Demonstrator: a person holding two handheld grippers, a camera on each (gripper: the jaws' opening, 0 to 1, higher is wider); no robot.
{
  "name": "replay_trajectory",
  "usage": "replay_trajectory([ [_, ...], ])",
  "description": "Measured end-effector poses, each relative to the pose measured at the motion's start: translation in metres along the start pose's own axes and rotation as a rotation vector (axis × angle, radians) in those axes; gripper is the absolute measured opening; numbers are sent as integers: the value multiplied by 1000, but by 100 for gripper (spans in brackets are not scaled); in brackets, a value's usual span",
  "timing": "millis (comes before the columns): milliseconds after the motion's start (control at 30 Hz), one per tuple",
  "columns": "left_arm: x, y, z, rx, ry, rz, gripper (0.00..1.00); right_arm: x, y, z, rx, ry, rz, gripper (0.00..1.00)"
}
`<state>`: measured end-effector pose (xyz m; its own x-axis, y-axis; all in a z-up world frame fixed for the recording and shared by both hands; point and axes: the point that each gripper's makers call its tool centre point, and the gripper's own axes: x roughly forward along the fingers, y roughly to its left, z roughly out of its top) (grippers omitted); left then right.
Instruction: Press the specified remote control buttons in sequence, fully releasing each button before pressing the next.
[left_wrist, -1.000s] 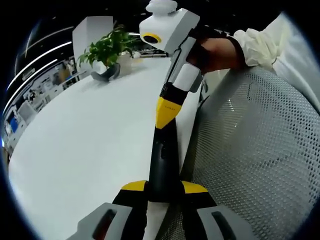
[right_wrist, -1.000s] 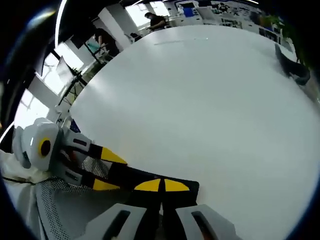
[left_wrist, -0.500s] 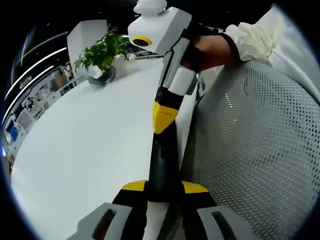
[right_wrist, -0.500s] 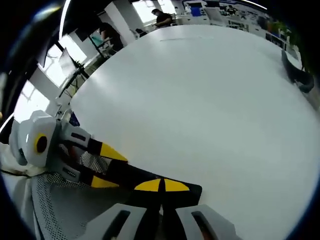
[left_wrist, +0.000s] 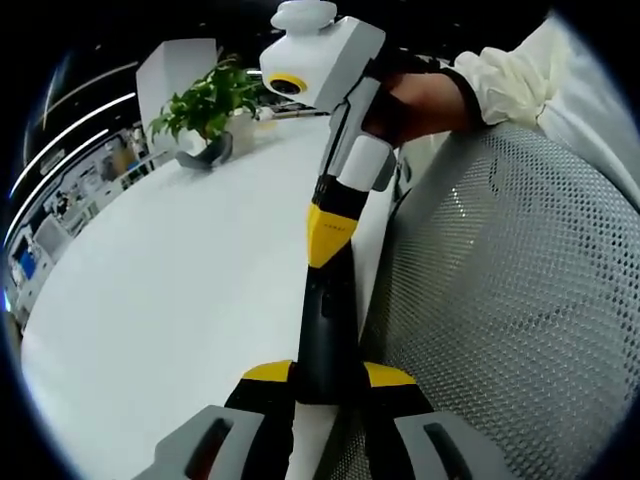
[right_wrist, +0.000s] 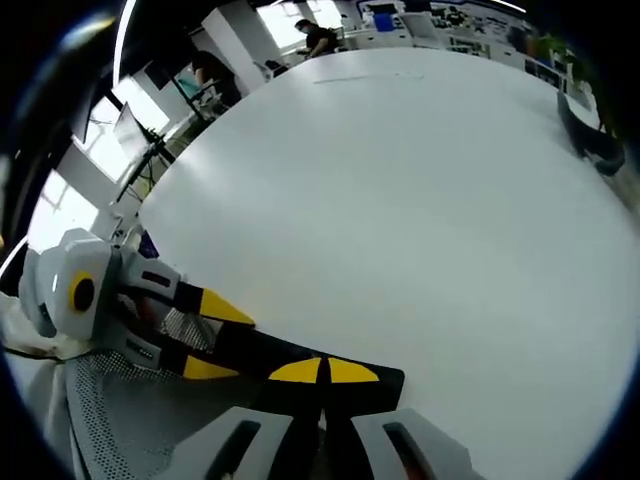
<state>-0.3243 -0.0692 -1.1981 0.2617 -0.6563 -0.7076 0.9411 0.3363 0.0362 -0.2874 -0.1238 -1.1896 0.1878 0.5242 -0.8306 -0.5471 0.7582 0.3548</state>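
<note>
A slim dark remote control (left_wrist: 325, 320) is seen held between the two grippers at the edge of a wide white table (left_wrist: 170, 270), beside the grey mesh back of a chair (left_wrist: 500, 300). Its face is turned edge-on in the left gripper view, so its buttons cannot be made out. The left gripper (left_wrist: 328, 385) is shown with its yellow-tipped jaws clamped on the near end of the remote control. In the right gripper view, the right gripper (right_wrist: 322, 372) appears closed, yellow tips together, on the other end of the remote control (right_wrist: 265, 350), though the contact itself is partly hidden. The left gripper (right_wrist: 215, 338) is seen there from the left. A hand (left_wrist: 425, 100) in a white sleeve grips the right gripper's handle. A potted plant (left_wrist: 205, 105) stands well apart at the table's far end.
</note>
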Motion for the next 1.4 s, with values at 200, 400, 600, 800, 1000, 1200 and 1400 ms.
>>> replay_trajectory([
  [200, 0, 0, 1, -13, -3, 0, 24, 1, 1, -1, -95, -3, -32, 0],
  [400, 0, 1, 1, -44, -5, 4, 24, 1, 0, 0, -91, -3, -30, 0],
  [600, 1, 2, 3, -93, -14, 1, 25, 0, 1, 0, -90, -5, -29, 0],
  [800, 1, 1, 3, -63, -5, 4, 25, -2, 1, -1, -60, 8, -16, 0],
  [1000, 2, 1, 3, -36, -2, 4, 24, -4, 7, -8, -59, 61, 6, 0],
  [1200, 1, 1, 2, -31, -2, 4, 24, -4, 14, -12, -42, 89, 39, 0],
  [1400, 2, 1, 2, -10, -2, 8, 24, -3, 13, -13, -63, 92, 28, 0],
])
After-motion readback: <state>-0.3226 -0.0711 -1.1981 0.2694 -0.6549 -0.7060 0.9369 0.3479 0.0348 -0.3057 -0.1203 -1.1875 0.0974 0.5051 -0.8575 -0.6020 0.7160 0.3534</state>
